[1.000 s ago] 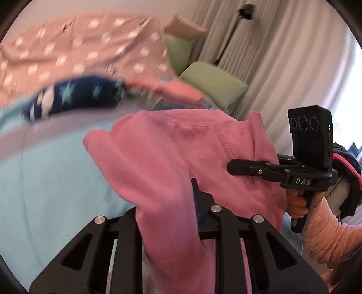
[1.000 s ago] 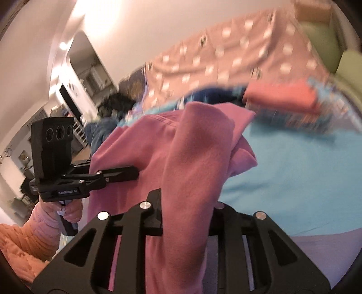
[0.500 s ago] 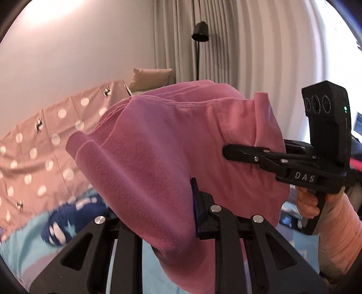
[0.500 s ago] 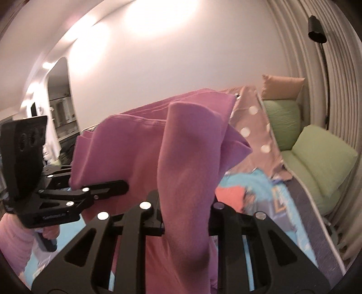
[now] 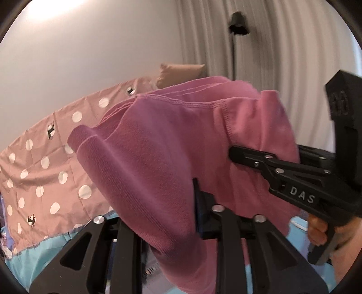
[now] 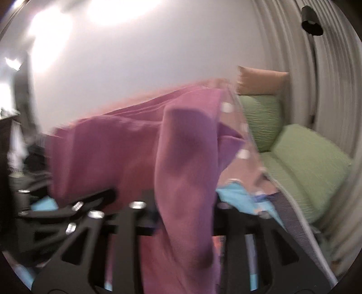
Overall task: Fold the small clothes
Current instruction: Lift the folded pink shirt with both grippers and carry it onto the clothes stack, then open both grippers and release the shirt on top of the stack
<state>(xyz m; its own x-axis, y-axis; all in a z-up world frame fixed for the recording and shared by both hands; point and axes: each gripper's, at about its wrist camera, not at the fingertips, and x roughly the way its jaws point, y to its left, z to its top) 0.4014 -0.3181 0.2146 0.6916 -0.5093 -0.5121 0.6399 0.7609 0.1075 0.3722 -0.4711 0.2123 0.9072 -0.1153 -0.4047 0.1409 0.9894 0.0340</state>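
Observation:
A pink fleece garment (image 5: 172,144) hangs in the air between both grippers, above the bed. My left gripper (image 5: 172,203) is shut on one folded edge of it, and the cloth drapes over its fingers. My right gripper (image 6: 181,203) is shut on the other edge (image 6: 185,162); it also shows at the right of the left wrist view (image 5: 235,153), pinching the cloth. The right wrist view is blurred by motion. The left gripper appears at the lower left of the right wrist view (image 6: 90,203).
Below lies a bed with a light blue sheet (image 5: 29,260) and a pink polka-dot blanket (image 5: 45,158). Green cushions (image 6: 305,162) and a tan pillow (image 6: 260,79) sit by the grey curtain (image 5: 271,56). A black lamp (image 6: 311,20) stands there.
Both grippers have lifted the pink garment up off the bed and tilted upward; the wall and curtain now fill the background. The grips are unchanged.

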